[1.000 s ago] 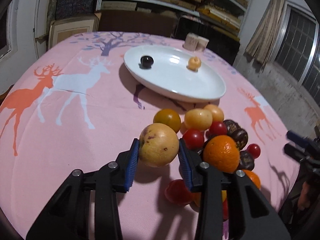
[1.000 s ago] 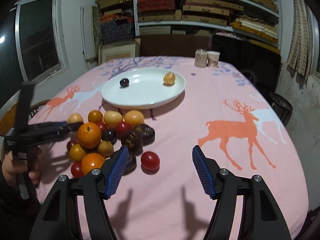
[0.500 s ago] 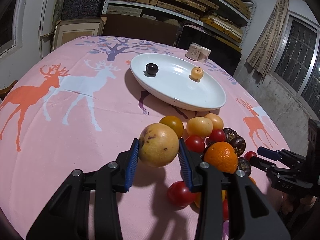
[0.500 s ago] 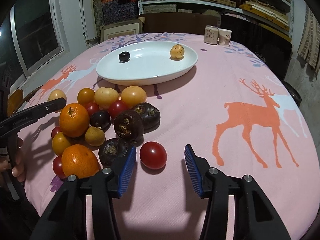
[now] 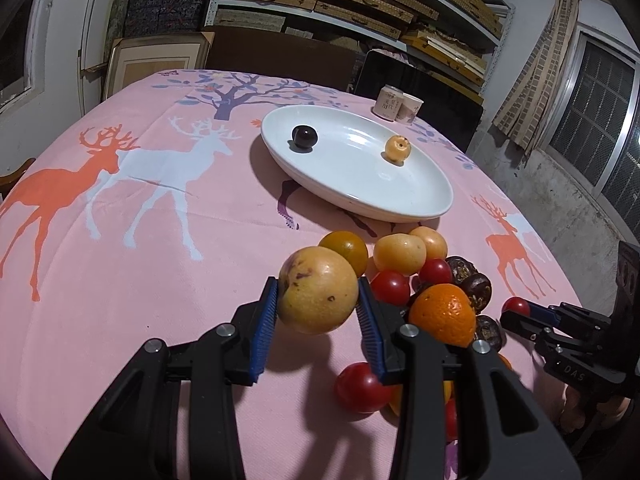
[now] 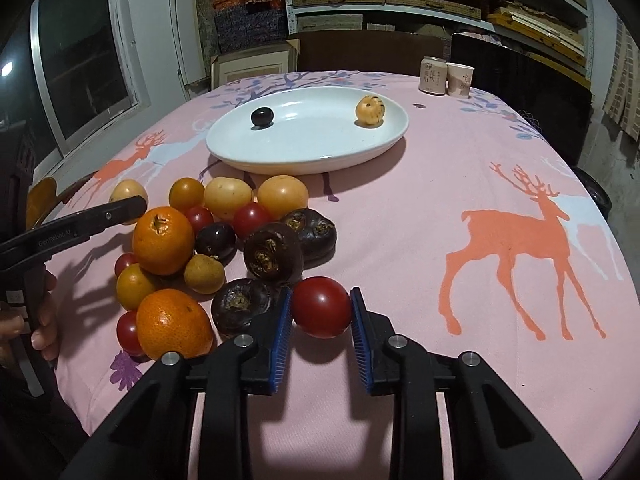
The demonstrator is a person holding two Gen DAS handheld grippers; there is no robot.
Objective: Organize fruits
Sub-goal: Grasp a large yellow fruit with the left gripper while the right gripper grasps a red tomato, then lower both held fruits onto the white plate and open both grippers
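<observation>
the left gripper (image 5: 317,307) clamps a speckled yellow fruit (image 5: 318,290) between its blue pads, holding it above the pink deer-print cloth (image 5: 140,264), just beside the fruit heap (image 6: 224,240). the right gripper (image 6: 321,312) has its jaws narrowed against a red tomato (image 6: 321,306) at the heap's near edge, both pads touching its sides; whether it is lifted off the cloth cannot be told. the heap of oranges, small tomatoes, yellow fruits and dark brown fruits lies just in front of the white oval plate (image 6: 320,156). on the plate sit a dark plum (image 6: 262,116) and a small yellow fruit (image 6: 371,110), well apart. a can (image 6: 433,76) and a paper cup (image 6: 459,79) stand side by side beyond the plate.
</observation>
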